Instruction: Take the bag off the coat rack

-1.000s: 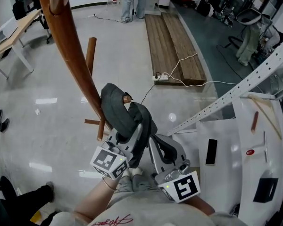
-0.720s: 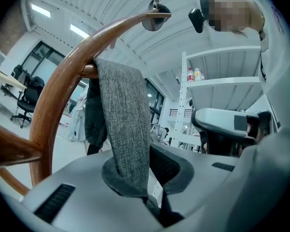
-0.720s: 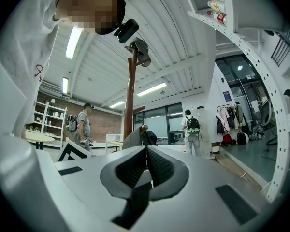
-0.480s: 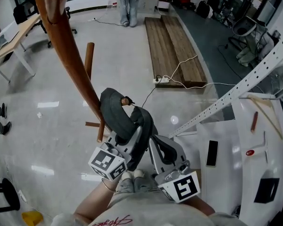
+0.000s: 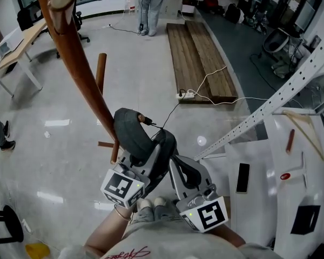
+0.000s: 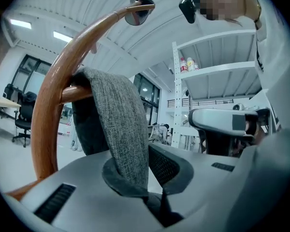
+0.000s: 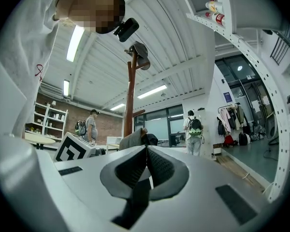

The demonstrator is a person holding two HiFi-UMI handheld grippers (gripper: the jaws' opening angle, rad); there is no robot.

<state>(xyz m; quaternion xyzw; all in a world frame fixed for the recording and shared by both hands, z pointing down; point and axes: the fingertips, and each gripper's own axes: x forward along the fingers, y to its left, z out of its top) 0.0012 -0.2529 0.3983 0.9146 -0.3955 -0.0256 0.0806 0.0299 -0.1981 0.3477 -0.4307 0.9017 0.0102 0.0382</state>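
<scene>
On the peg (image 5: 144, 118): dark grey bag (image 5: 130, 135), hung by its strap (image 6: 121, 129) from the curved wooden coat rack (image 5: 78, 63); not yet off.
Left claw (image 6: 152, 180): pinched tight on the lower fold of the strap, fabric bunched between the pads.
Right claw (image 7: 147, 166): closed on nothing, just beside the left one and clear of the bag.
Step in hand: probably lifting the strap loop over the peg tip.
Doing it well: raise first, then draw back along the line of the peg, toward the body. Keep the pinch firm against sliding. Avoid a sideways pull on the rack arm, likely to snag the loop or rock the rack.
Hidden: most of the bag's body, behind the claws in the head view, so weight hard to judge. Exact seat of the strap on the peg, covered by fabric. Lower part of the rack, partly behind the bag.
</scene>
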